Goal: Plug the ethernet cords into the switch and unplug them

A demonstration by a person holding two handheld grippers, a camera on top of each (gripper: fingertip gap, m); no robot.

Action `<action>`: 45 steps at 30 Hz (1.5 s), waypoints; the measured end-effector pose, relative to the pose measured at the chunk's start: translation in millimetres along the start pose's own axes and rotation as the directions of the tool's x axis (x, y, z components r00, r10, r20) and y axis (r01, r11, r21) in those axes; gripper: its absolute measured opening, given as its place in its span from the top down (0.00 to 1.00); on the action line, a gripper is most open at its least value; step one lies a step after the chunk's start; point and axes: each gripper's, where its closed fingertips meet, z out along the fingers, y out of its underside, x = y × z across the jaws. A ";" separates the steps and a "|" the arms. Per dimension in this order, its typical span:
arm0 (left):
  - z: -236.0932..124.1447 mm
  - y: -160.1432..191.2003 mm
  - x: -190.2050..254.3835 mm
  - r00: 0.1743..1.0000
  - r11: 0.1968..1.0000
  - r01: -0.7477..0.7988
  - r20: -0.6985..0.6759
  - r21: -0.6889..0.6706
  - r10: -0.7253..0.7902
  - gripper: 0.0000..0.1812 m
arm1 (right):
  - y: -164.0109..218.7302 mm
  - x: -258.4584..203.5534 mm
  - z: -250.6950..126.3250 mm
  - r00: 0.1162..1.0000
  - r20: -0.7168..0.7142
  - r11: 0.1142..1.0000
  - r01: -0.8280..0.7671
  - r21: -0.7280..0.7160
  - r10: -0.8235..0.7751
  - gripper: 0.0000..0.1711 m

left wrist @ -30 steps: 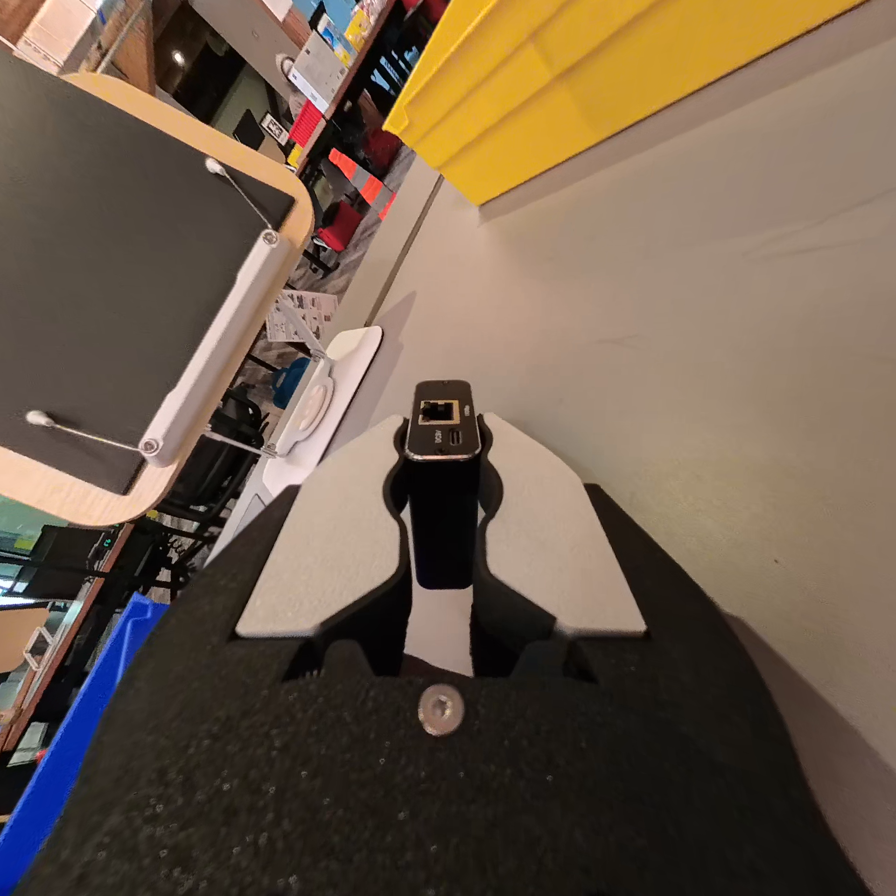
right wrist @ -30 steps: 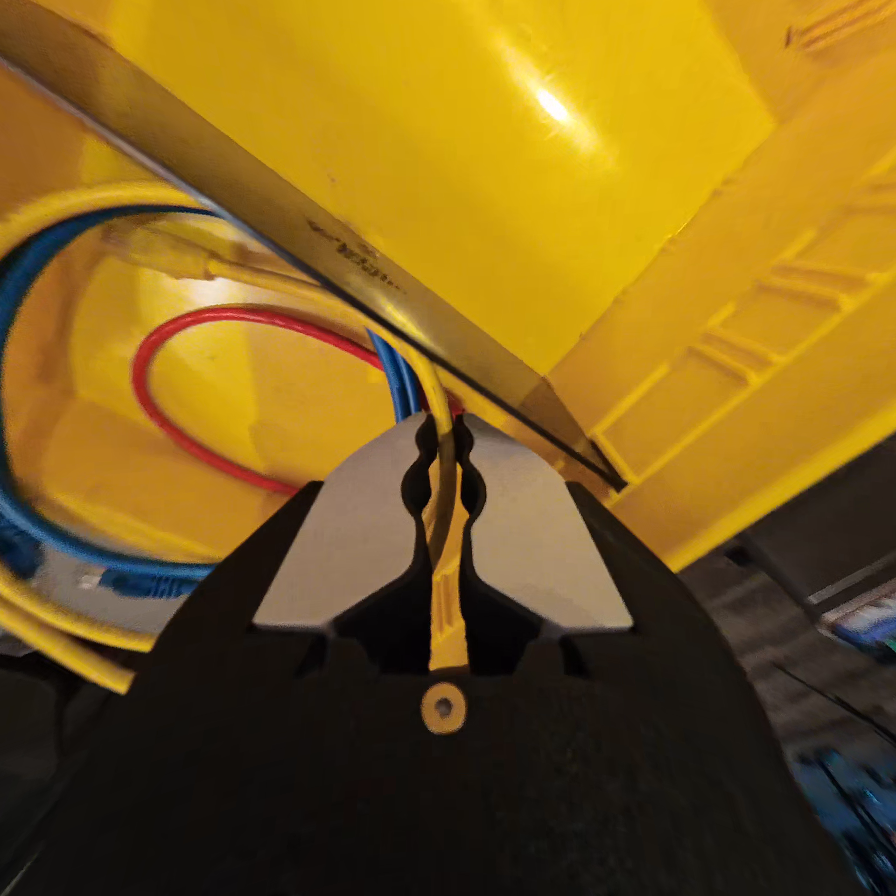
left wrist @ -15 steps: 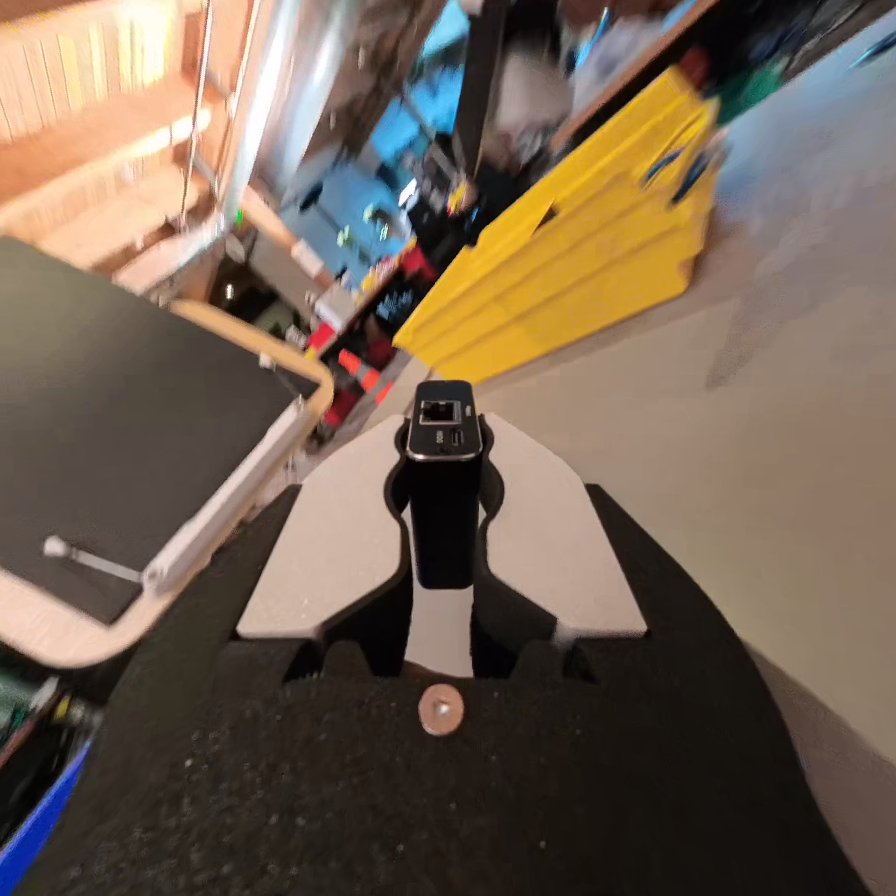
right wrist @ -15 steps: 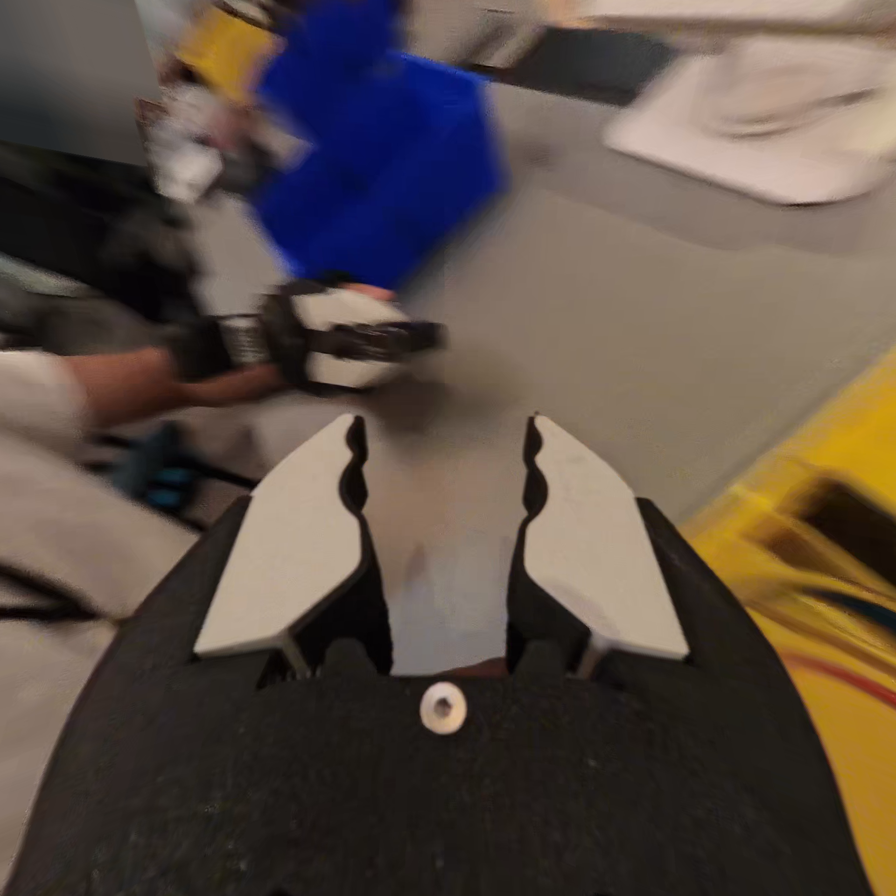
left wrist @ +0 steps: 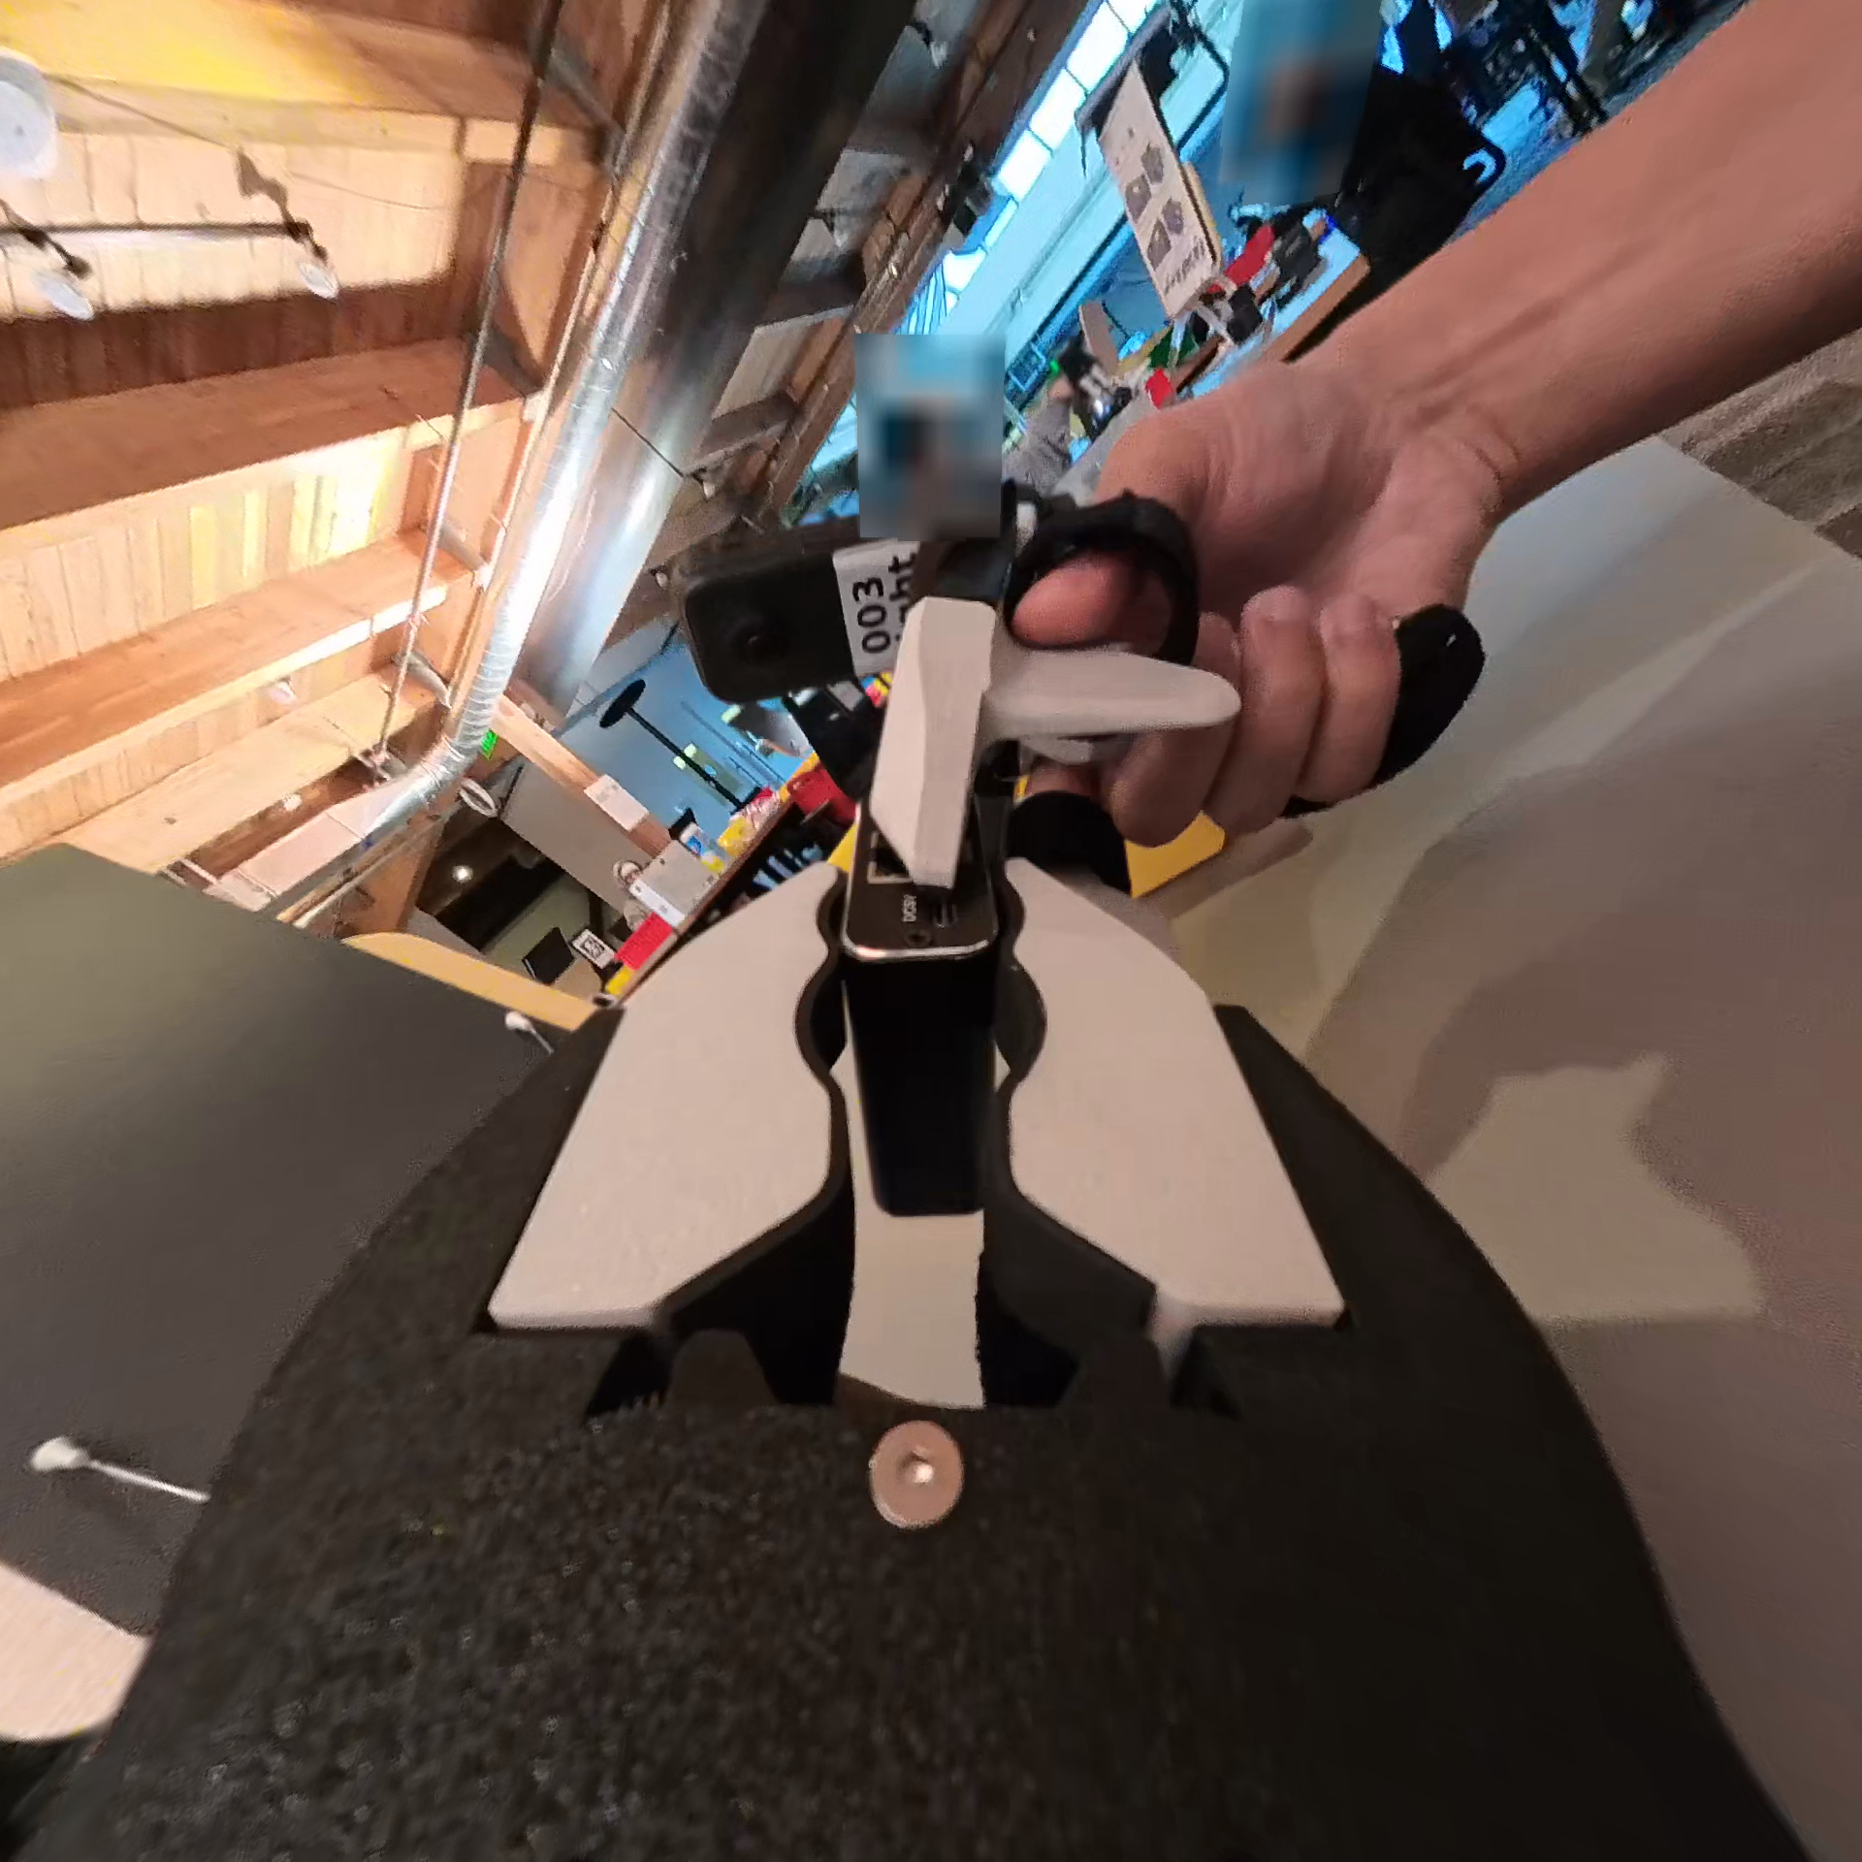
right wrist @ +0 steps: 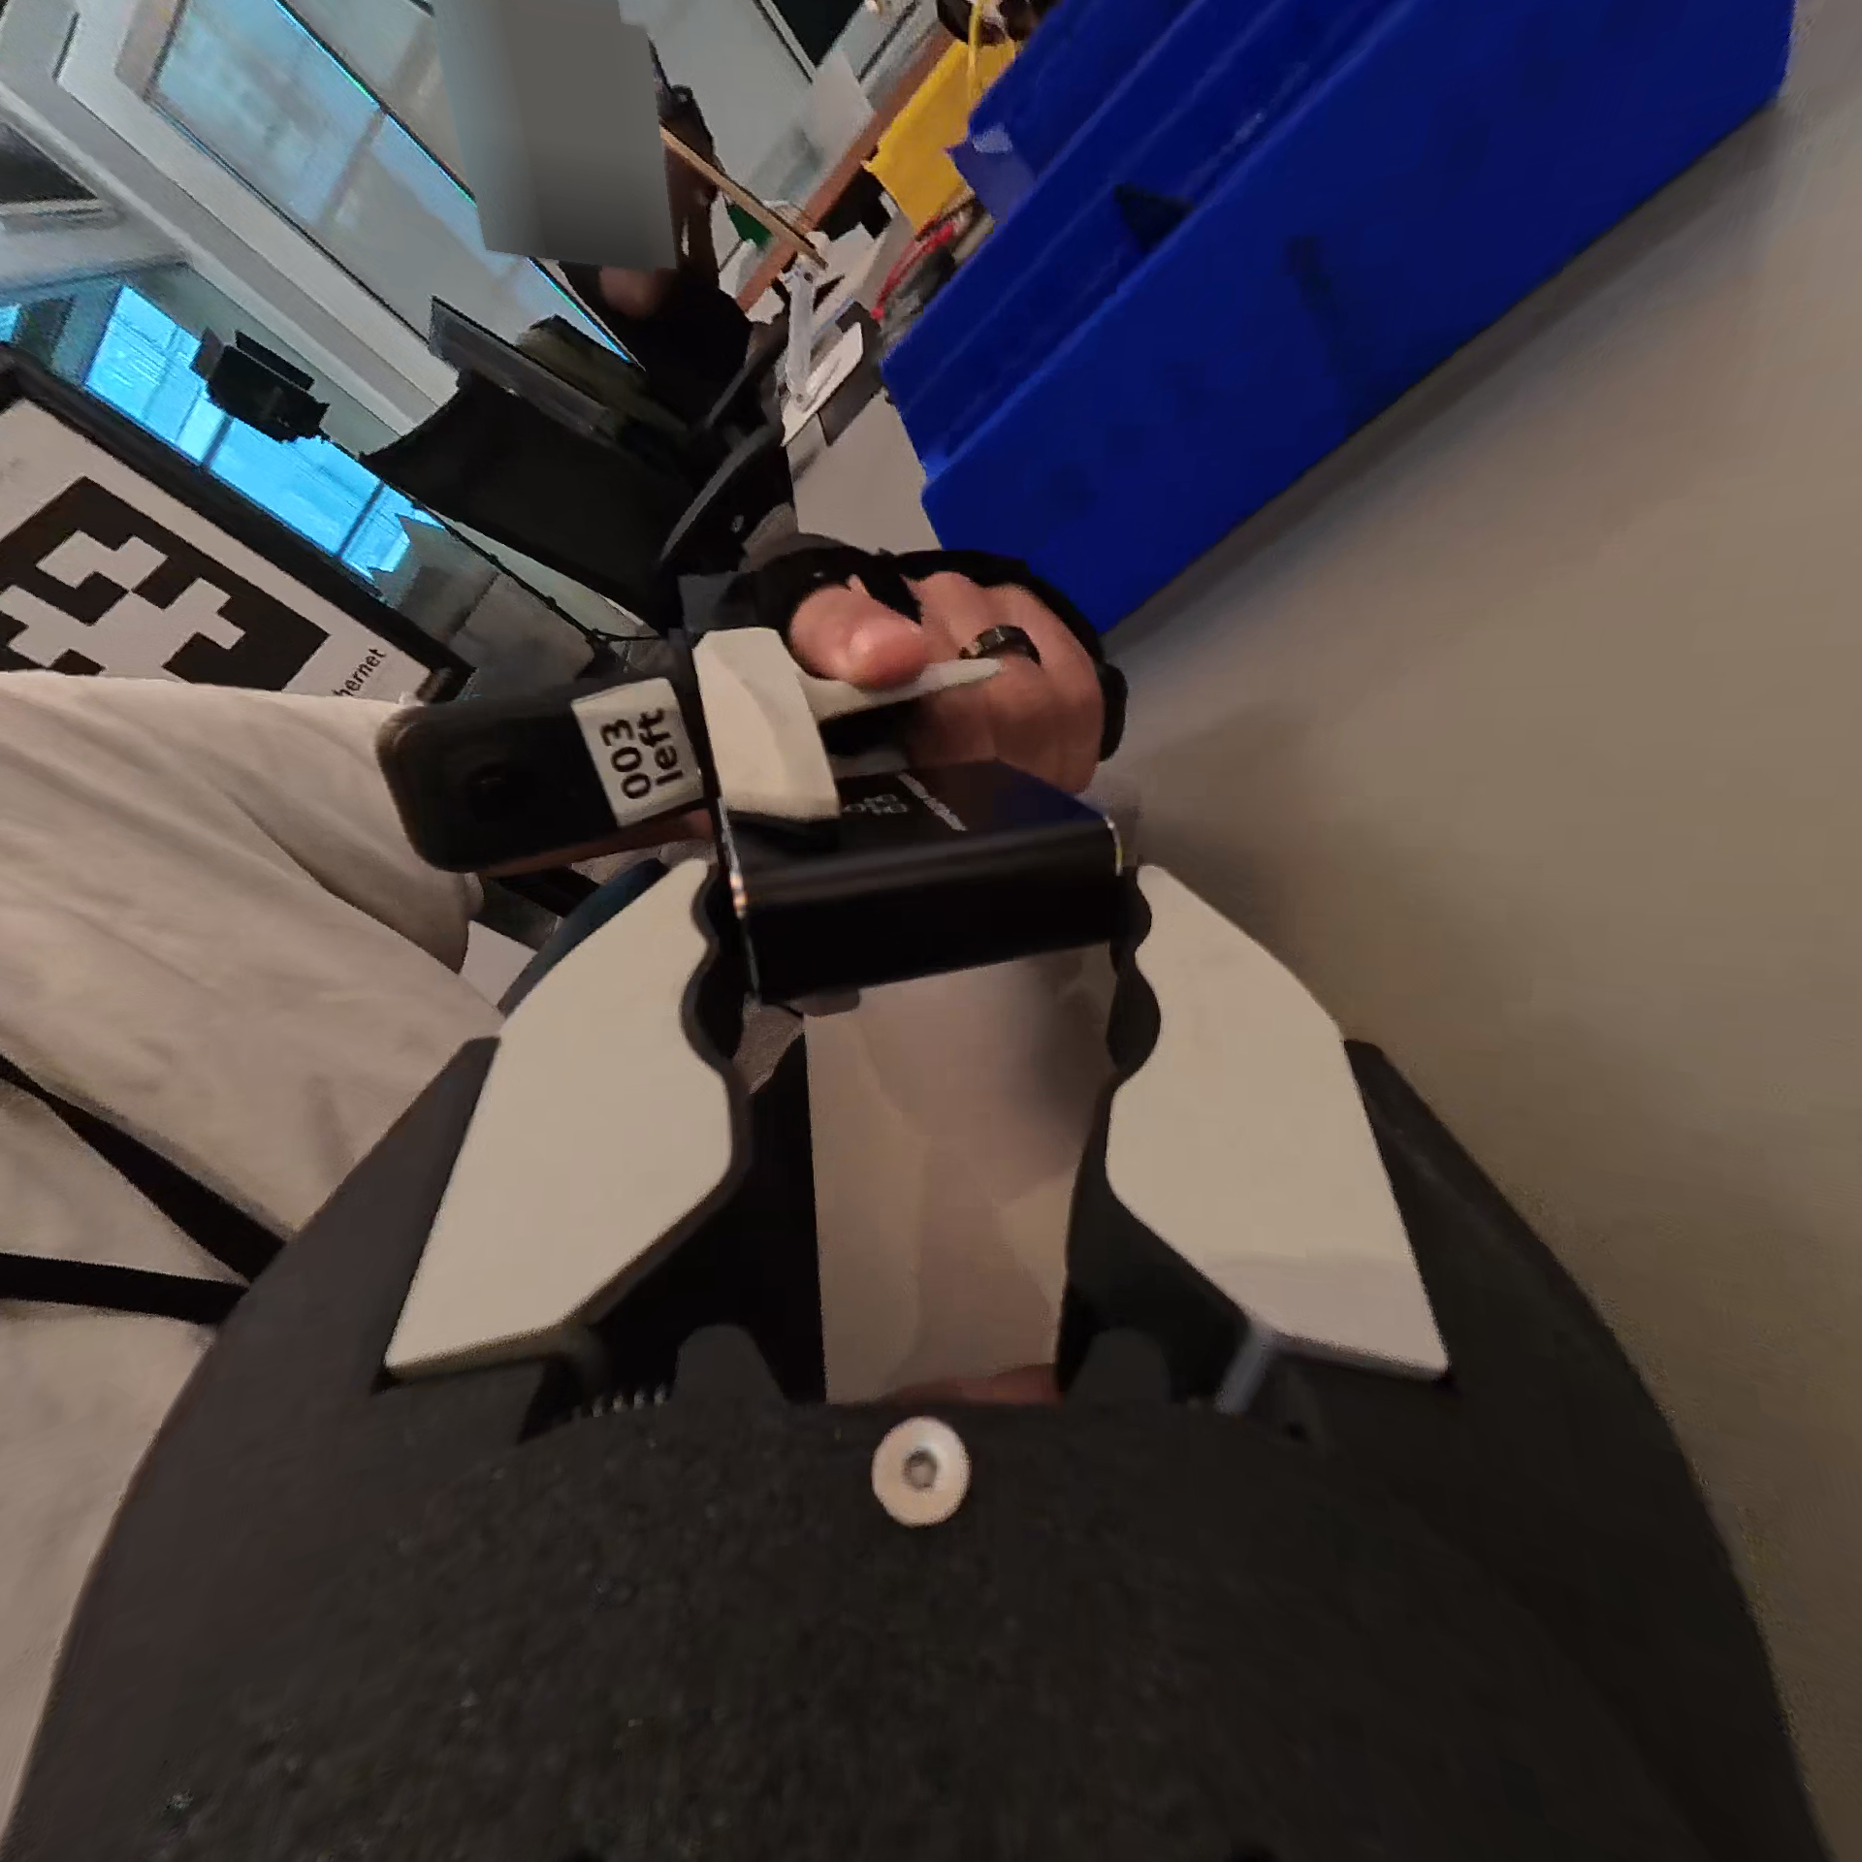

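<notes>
My left gripper is shut on the black switch, holding it lengthwise with its port end pointing away. In the right wrist view the switch lies crosswise between my right gripper's two white fingers. The jaws are wide open, one close to each end of the switch. In the left wrist view a finger of the right gripper covers the port end, with a hand behind it. The left gripper's finger shows on the switch in the right wrist view. No ethernet cord is in view.
The grey table runs under both grippers. Blue bins stand at the back in the right wrist view. A corner of a yellow bin shows behind the hand. A black board with a tan edge is at the left.
My right gripper let go of the yellow cord in the yellow bin, opened, and swung over to straddle the switch. My left gripper tilted upward, still holding the switch.
</notes>
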 end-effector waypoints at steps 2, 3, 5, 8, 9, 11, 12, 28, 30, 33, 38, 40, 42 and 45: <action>0.1 3.5 1.9 1.000 1.000 -0.005 -0.002 -0.008 0.005 0.86 | 0.8 6.2 -5.3 0.999 -0.040 1.000 0.004 0.009 -0.004 0.58; -0.2 4.6 1.7 1.000 1.000 -0.006 -0.001 -0.006 0.006 0.86 | -0.1 8.1 -10.1 0.998 -0.064 1.000 0.014 0.010 -0.013 0.58; 0.4 9.3 -3.9 1.000 0.999 0.021 0.016 -0.025 -0.020 0.84 | -9.7 11.2 -26.6 0.991 -0.130 0.999 0.031 0.033 -0.027 0.58; 1.6 22.4 -16.5 0.994 0.993 0.088 0.067 -0.077 -0.083 0.87 | -38.9 13.4 -70.8 0.942 -0.313 0.989 0.141 0.050 -0.119 0.58; 2.1 27.4 -18.2 0.993 0.990 0.101 0.072 -0.094 -0.095 0.88 | -52.4 16.6 -92.2 0.899 -0.406 0.980 0.194 0.039 -0.161 0.58; 3.0 37.3 -19.1 0.991 0.985 0.117 0.076 -0.125 -0.108 0.90 | -81.1 37.4 -149.6 0.715 -0.655 0.958 0.284 -0.049 -0.245 0.58; 3.6 42.4 -20.6 0.990 0.982 0.121 0.088 -0.146 -0.109 0.90 | -93.7 54.3 -185.9 0.577 -0.772 0.952 0.284 -0.116 -0.266 0.58; 5.5 67.4 -24.5 0.981 0.952 0.179 0.117 -0.249 -0.154 0.91 | -43.7 294.5 -316.9 0.273 -0.957 0.782 -0.572 -0.246 -0.101 0.58; 5.5 71.8 -25.2 0.976 0.942 0.205 0.125 -0.266 -0.177 0.91 | -37.2 297.8 -308.6 0.291 -0.952 0.788 -0.564 -0.248 -0.092 0.58; 6.7 78.6 -23.7 0.961 0.919 0.270 0.134 -0.287 -0.240 0.91 | -43.2 297.9 -316.5 0.191 -0.967 0.827 -0.506 -0.244 -0.168 0.53; 11.2 85.8 -16.9 0.902 0.834 0.431 0.153 -0.344 -0.403 0.89 | -64.9 273.7 -320.4 0.058 -0.988 0.915 -0.371 -0.156 -0.144 0.57; 8.7 84.4 -13.6 0.864 0.777 0.503 0.180 -0.378 -0.471 0.88 | -72.2 257.1 -317.8 0.055 -0.991 0.938 -0.320 -0.137 -0.126 0.58; -0.5 76.3 -15.9 0.850 0.753 0.526 0.220 -0.396 -0.478 0.88 | -82.0 235.3 -318.4 0.027 -0.994 0.964 -0.242 -0.110 -0.107 0.60; -24.0 53.0 -28.8 0.868 0.766 0.495 0.281 -0.411 -0.410 0.89 | -103.4 188.5 -324.3 -0.085 -0.993 0.996 -0.022 -0.084 -0.086 0.62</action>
